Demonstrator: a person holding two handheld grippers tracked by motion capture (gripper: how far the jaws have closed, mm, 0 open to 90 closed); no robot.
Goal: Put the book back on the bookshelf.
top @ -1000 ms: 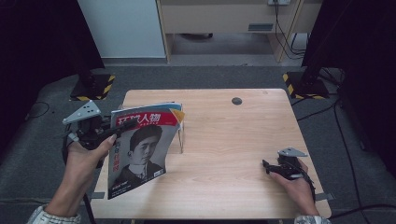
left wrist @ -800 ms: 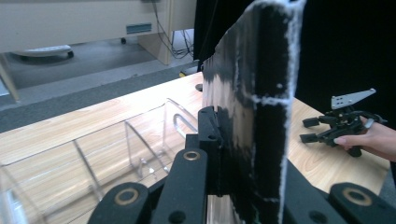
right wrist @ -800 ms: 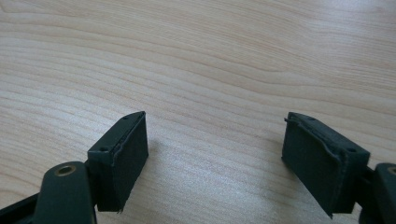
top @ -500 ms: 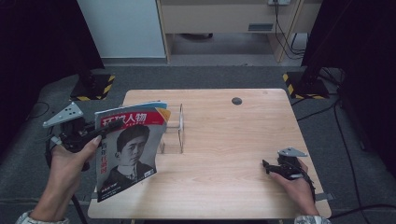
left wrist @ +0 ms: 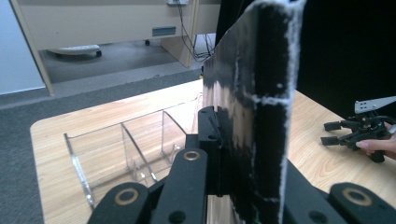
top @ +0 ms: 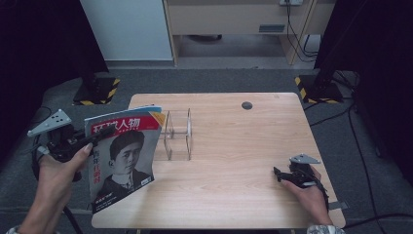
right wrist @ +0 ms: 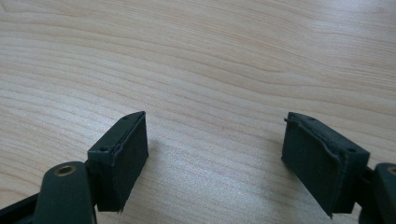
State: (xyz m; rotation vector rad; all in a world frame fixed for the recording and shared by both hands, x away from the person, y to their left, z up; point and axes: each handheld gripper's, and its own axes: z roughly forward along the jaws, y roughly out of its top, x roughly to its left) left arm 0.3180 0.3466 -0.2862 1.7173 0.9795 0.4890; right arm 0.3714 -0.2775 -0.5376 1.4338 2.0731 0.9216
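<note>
- The left gripper [top: 95, 140] has its jaws clamped on the left edge of a magazine [top: 122, 158]; in the left gripper view the magazine [left wrist: 254, 112] stands edge-on between the jaws, a dark slab with worn white lines along its edge.
- The magazine is held upright and a little tilted, over the near left corner of the table [top: 234, 195], its cover with red banner and portrait facing the camera.
- The left hand [top: 56, 170] grips the gripper from below, off the table's left edge, with the grey three-cornered plate above it.
- Just beside the magazine's right edge stands a clear plastic rack [top: 178, 134] with upright dividers; in the left gripper view the rack [left wrist: 126, 149] sits on the table beyond the jaws, its slots open.
- The right gripper [top: 280, 173] has its jaws set wide apart; in the right gripper view the right gripper [right wrist: 215, 158] shows two black pads with bare wood grain between them.
- The right hand [top: 307, 192] rests with that gripper on the table near its near right corner, well apart from the rack.
- A small dark round spot [top: 247, 105] lies on the far part of the table.
- Grey floor surrounds the table.
</note>
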